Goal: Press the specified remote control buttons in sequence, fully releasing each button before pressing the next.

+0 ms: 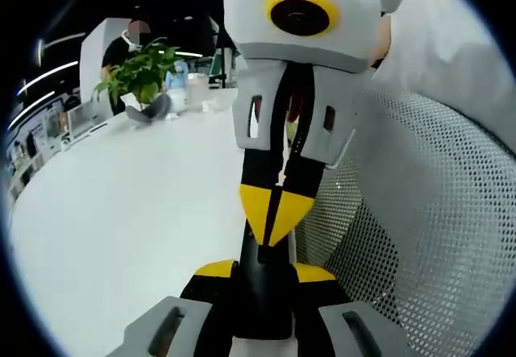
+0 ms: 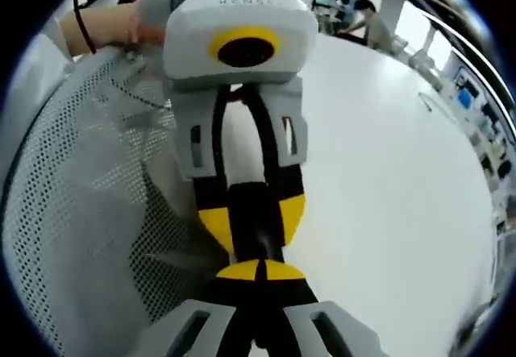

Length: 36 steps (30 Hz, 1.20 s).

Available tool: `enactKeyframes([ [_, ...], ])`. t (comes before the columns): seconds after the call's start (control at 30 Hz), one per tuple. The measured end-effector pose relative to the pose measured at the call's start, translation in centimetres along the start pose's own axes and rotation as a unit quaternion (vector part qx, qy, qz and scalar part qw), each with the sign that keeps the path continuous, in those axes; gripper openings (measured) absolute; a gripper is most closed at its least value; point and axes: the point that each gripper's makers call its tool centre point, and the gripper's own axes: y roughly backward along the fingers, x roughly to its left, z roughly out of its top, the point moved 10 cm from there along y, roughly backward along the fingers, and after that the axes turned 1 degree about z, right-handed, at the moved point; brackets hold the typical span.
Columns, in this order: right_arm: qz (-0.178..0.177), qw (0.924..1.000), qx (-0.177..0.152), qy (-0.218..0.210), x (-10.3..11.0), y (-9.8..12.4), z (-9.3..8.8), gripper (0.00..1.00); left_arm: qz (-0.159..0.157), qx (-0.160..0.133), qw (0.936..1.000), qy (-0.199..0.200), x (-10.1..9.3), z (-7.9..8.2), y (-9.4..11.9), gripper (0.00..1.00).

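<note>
White counter [image 1: 121, 212] spreads out to the left of the left tongs [image 1: 264, 270] in the left gripper view. A green potted plant [image 1: 141, 71] stands at its far edge, well beyond the tongs, with a person [image 1: 121, 47] behind it.

At centre, the left tongs rise from the bottom and are clamped on the remote control [image 1: 262, 288], a long item whose black end sits between the yellow tips. The right tongs [image 1: 274, 216] come down from the top, pointing at the left tongs. Their yellow tips are pressed together into one point, which touches the black end of the remote control. Which button lies under the point cannot be told. A white mesh chair back [image 1: 419, 212] stands to the right of both tongs.

In the right gripper view, the mesh chair back [image 2: 89, 180] lies to the left of the tongs, with a hand [image 2: 109, 26] above it. At centre, the right tongs [image 2: 260, 271] rise from the bottom, closed tip to tip. Opposite them, the left tongs [image 2: 254, 216] grip the remote control [image 2: 256, 232] between their yellow tips. The counter [image 2: 387, 180] extends to the right of the tongs, and a seated person [image 2: 367, 14] is at its far side.
</note>
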Motion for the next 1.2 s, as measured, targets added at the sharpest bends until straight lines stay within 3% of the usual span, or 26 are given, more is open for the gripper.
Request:
enactKeyframes([
  [0.13,-0.006,0.9999,0.003,0.012,0.06,0.03,-0.07,0.00,0.000,0.000,1.0000,-0.001,0.01,-0.01,0.00,0.25],
  [0.53,0.008,0.9993,-0.026,-0.026,-0.30,0.31,-0.55,0.00,0.000,0.002,1.0000,-0.004,-0.03,0.03,0.00,0.25],
  [0.73,0.010,0.9991,-0.034,-0.022,-0.19,0.23,-0.20,0.00,0.000,0.004,0.9999,-0.011,-0.05,0.04,0.00,0.25],
  [1.2,0.010,0.9997,-0.017,-0.011,-0.29,-0.11,0.06,0.00,0.001,0.005,0.9999,-0.010,-0.05,0.07,-0.02,0.25],
])
